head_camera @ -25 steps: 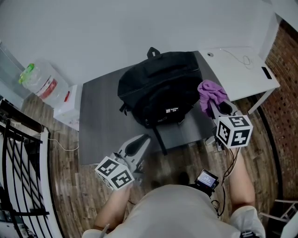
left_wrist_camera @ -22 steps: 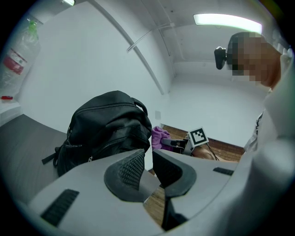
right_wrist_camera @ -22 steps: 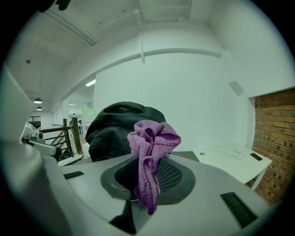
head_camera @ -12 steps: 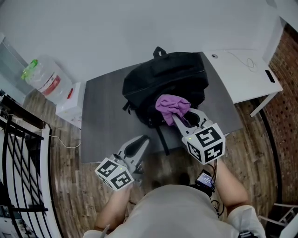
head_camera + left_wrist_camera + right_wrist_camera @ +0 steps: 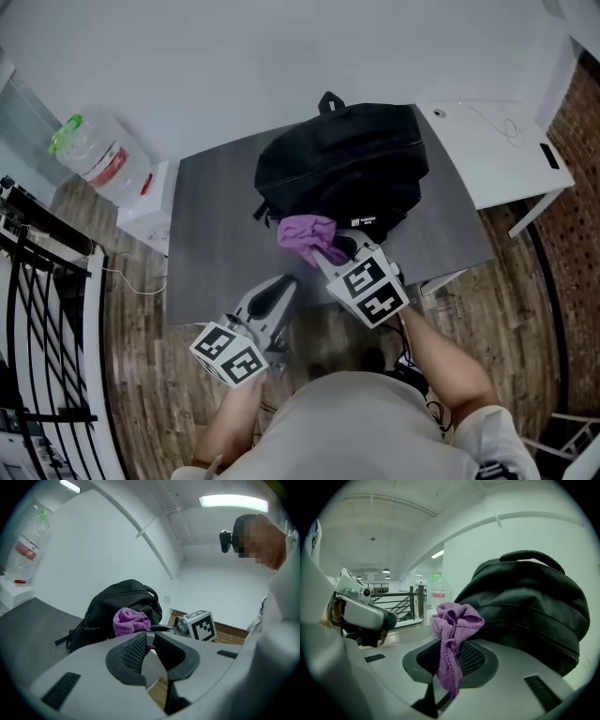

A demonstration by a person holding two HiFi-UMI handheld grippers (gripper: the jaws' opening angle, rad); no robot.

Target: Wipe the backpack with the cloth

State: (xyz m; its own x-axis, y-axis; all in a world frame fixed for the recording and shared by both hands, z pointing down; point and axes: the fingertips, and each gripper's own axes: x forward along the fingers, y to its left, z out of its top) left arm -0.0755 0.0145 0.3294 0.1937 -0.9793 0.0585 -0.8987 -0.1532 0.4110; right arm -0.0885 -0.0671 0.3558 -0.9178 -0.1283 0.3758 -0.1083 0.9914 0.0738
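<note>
Swept leftward across the backpack (image 5: 347, 164) since the earlier frames, the purple cloth (image 5: 305, 232) is shown at its lower left edge, pinched in the right gripper (image 5: 326, 249). Wiping is judged under way but unfinished. The left gripper (image 5: 281, 289) is held closed and empty beside the grey table (image 5: 211, 234).

Holding right gripper (image 5: 328, 251) out ahead, forearm (image 5: 437, 352) extended, jaws clamped on cloth (image 5: 451, 623). Holding left gripper (image 5: 282, 288) low, close to torso (image 5: 356, 427), jaws pressed together, nothing between. Both aimed forward, left angled rightward.
</note>
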